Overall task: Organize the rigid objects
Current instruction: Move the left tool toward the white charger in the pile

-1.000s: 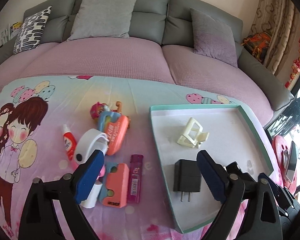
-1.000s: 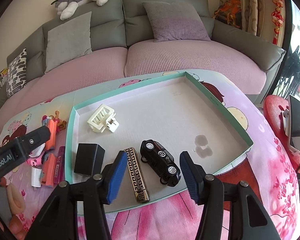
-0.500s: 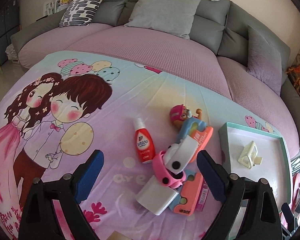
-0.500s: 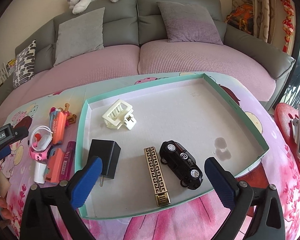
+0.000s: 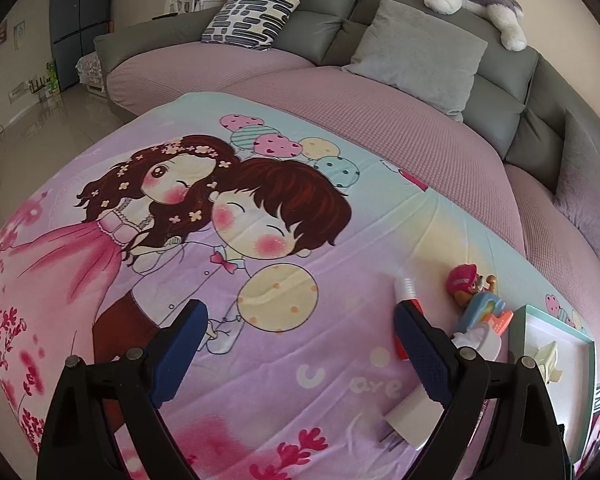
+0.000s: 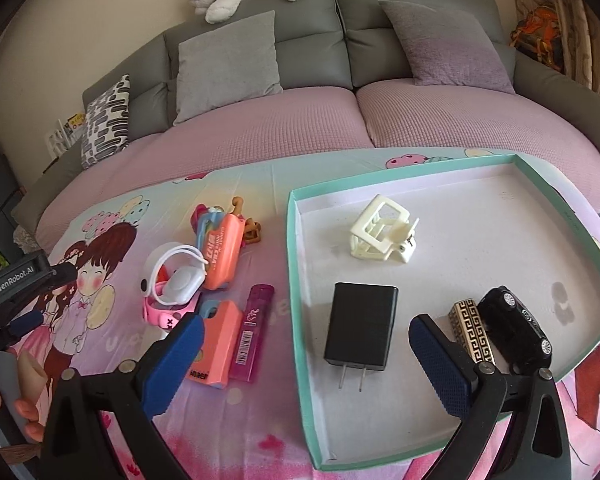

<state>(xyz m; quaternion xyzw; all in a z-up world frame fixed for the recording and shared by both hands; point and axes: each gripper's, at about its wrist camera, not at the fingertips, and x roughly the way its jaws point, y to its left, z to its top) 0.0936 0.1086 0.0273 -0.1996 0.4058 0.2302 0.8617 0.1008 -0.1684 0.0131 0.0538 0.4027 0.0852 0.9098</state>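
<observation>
In the right wrist view a teal-rimmed tray (image 6: 296,280) holds a black charger (image 6: 360,324), a cream hair clip (image 6: 384,232), a gold-patterned bar (image 6: 472,332) and a black toy car (image 6: 516,328). Left of the tray lie a pink watch with a white case (image 6: 172,284), an orange toy (image 6: 220,256), an orange block (image 6: 216,344) and a magenta lead case (image 6: 252,332). My right gripper (image 6: 308,336) stands wide open above the tray's left wall, gripping nothing. My left gripper (image 5: 300,332) is open over bare printed cloth. A red tube (image 5: 406,292) and a white plug (image 5: 412,416) show beside its right finger.
A cartoon-print cloth (image 5: 260,220) covers the surface, and a grey and pink sofa (image 6: 340,120) with cushions curves behind it. The left tool's black housing (image 6: 16,280) and a hand (image 6: 20,384) sit at the right view's left edge. A small figure (image 5: 466,280) stands near the tray corner (image 5: 556,344).
The right jaws spread wide and moved left, from the car and gold bar to the tray's left wall. The left gripper swung left, off the tray and loose items, onto bare cloth.
</observation>
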